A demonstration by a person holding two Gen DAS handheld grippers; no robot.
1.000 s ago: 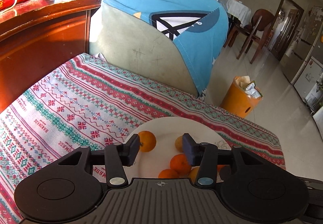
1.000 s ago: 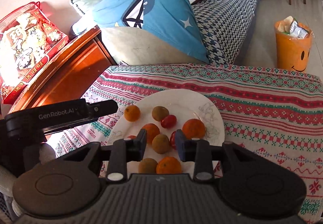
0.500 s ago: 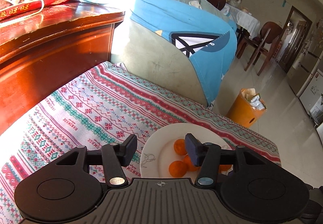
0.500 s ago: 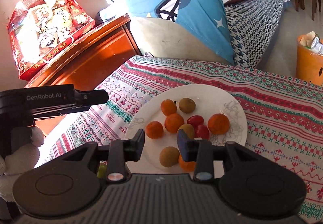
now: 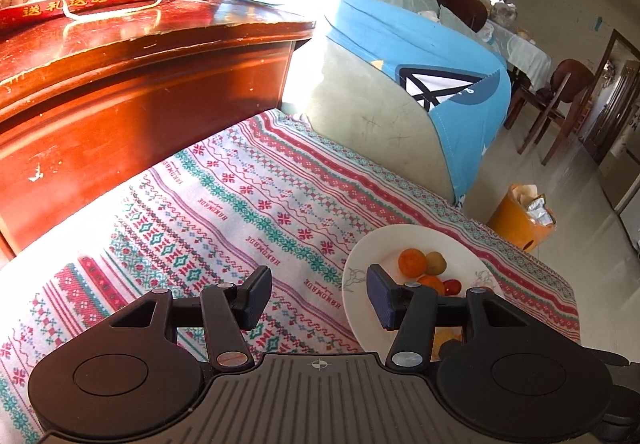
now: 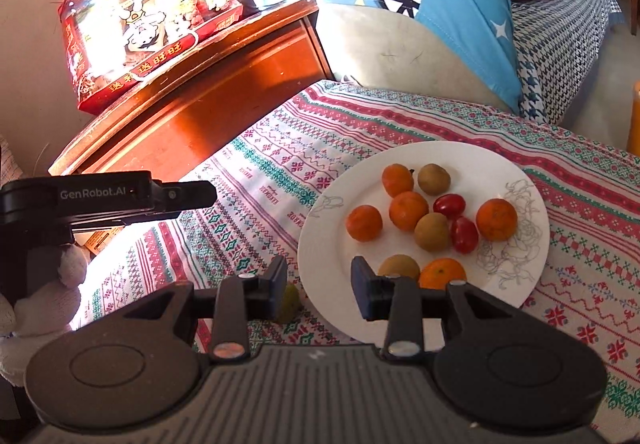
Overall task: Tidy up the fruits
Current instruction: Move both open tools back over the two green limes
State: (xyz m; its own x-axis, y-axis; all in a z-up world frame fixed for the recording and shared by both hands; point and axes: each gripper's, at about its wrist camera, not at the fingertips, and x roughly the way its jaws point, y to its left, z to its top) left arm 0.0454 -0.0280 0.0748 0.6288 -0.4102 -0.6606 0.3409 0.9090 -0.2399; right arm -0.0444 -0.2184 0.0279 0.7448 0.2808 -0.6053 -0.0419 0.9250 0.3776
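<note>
Hovering my right gripper (image 6: 318,286) and left gripper (image 5: 318,298), both spread and empty, by the fruit plate (image 6: 532,264).

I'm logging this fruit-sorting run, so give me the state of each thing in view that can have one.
left gripper: open, empty, over the cloth
right gripper: open, empty, at the plate's near edge
plate: flat on the cloth, holding all the fruit listed here
oranges: five, loose
brown fruits: three, loose
cherry tomatoes: two, touching
orange bin: full
</note>
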